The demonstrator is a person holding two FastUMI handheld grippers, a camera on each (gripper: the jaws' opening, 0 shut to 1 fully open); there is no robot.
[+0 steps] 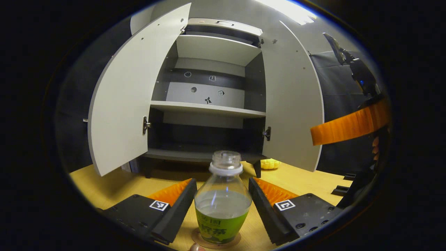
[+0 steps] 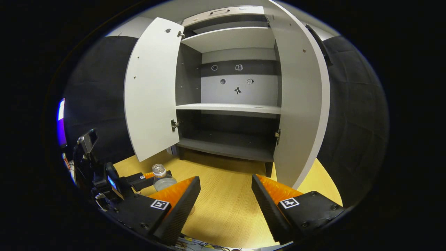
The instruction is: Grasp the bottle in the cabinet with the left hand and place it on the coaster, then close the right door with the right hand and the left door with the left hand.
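Bottle (image 1: pixel 223 202) upright on coaster (image 1: pixel 216 242), between left gripper's (image 1: pixel 223 198) spread fingers, untouched, cabinet (image 1: pixel 209 104) doors open behind, shelves bare.

We record: wooden table (image 2: pixel 226 209), light yellow grain; black cloth wall (image 2: pixel 352 115) behind and at both sides; pale ceiling with one bright light (image 1: pixel 285 8) overhead.

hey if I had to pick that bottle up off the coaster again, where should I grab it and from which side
Probably the wide body of the bottle, just below the shoulder, coming in level from the front as the left gripper sits now. It stands upright on the coaster, and its round sides face each finger squarely. The narrow neck and cap offer less surface, so they would likely slip more easily.
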